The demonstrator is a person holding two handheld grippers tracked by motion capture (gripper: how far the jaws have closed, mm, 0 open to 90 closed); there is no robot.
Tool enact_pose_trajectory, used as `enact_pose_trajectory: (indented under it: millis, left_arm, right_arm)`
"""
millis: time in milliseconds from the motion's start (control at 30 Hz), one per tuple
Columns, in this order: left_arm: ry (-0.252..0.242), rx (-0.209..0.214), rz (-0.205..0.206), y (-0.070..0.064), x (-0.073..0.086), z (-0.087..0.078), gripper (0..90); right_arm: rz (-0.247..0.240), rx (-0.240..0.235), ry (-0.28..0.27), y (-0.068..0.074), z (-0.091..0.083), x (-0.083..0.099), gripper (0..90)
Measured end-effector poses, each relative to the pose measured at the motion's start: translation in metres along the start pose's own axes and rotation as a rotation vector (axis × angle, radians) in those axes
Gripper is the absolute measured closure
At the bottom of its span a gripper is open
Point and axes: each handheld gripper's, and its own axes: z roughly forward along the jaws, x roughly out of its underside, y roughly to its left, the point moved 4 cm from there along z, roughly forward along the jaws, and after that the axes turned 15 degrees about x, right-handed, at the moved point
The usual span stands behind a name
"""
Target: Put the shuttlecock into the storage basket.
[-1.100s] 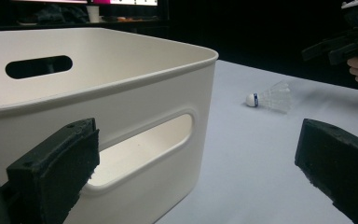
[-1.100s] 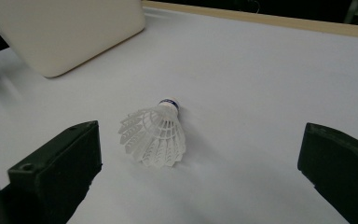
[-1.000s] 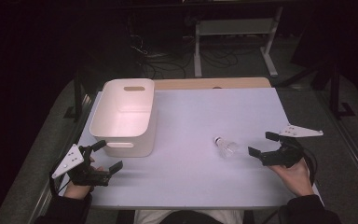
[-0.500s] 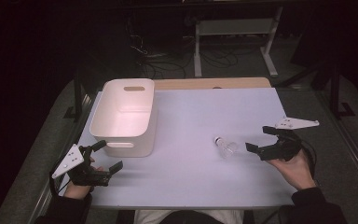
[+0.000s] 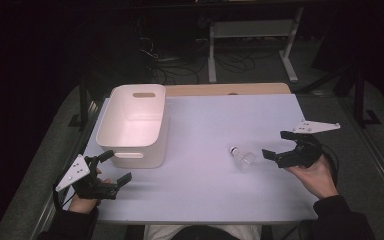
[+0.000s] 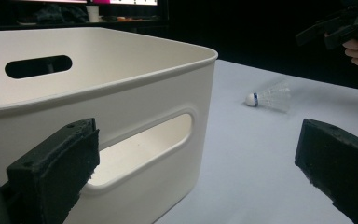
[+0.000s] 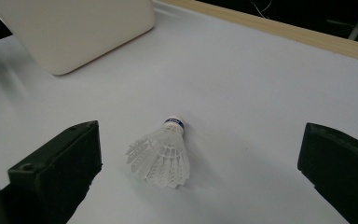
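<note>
At the table's near edge, the left gripper (image 5: 111, 169) rests with jaws spread beside a white bin (image 5: 135, 125). Across the white tabletop (image 5: 205, 190), the right gripper (image 5: 279, 147), jaws wide apart, hovers near a shuttlecock (image 5: 242, 156) lying on its side, untouched.

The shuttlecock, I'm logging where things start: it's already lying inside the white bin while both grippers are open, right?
Not quite. The shuttlecock lies on its side on the white table, outside the white bin and to its right, as the high view shows. The rest holds: the left gripper and the right gripper are both open, holding nothing.
</note>
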Motion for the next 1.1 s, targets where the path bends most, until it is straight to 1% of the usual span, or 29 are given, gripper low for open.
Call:
enact_pose_trajectory:
  millis: [467,767,1000,1100]
  left_arm:
    - [0.001,0.0,-0.001,0.0,0.0,0.0,0.0]
    - [0.0,0.001,0.0,0.0,0.0,0.0,0.0]
    - [0.0,0.001,0.0,0.0,0.0,0.0,0.0]
    - [0.0,0.002,0.0,0.0,0.0,0.0,0.0]
  right_arm:
    - [-0.024,-0.005,0.035,0.001,0.009,-0.005,0.0]
    - [-0.045,-0.015,0.063,0.002,0.018,-0.011,0.0]
    - [-0.05,-0.019,0.077,0.002,0.021,-0.012,0.0]
    - [-0.048,-0.02,0.091,0.0,0.025,-0.012,0.0]
